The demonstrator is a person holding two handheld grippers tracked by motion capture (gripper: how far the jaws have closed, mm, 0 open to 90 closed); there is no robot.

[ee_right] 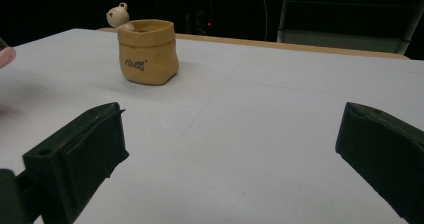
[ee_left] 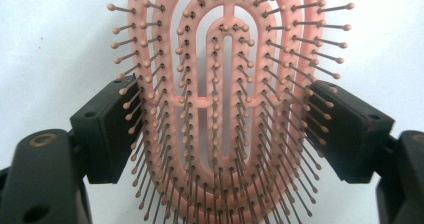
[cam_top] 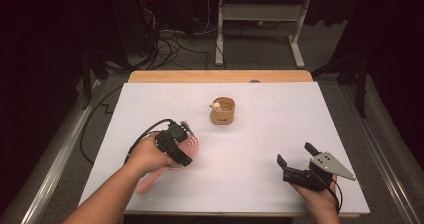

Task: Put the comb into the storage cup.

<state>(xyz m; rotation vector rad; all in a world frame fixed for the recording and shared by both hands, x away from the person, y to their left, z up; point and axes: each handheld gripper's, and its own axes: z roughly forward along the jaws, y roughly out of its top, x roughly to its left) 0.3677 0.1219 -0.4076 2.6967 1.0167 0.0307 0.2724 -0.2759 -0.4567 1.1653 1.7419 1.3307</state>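
One white tabletop (cam_top: 260,134) carries everything here, with a strip of bare wood showing along its far edge. The person's forearms come in from the near side, each hand holding a gripper.

The left gripper (cam_top: 186,145) sits over the near-left part of the tabletop and is clamped on a pink hairbrush (cam_top: 190,145). In the left gripper view the brush's head (ee_left: 227,109) stands between the two black jaws, bristles facing the camera, and each pad presses against an outer edge of the head among the bristles. From the high view the brush handle sticks out toward the person, below the left hand (cam_top: 147,156).

The right gripper (cam_top: 295,156) rests near the front right of the tabletop, well apart from the brush. Its jaws are spread wide with nothing between them, as the right gripper view shows bare white surface in the gap.

A small tan pouch-shaped pot (cam_top: 223,110) stands upright toward the far middle of the tabletop, apart from both grippers. A tiny pale figurine (cam_top: 216,105) peeks over its rim on the left side.
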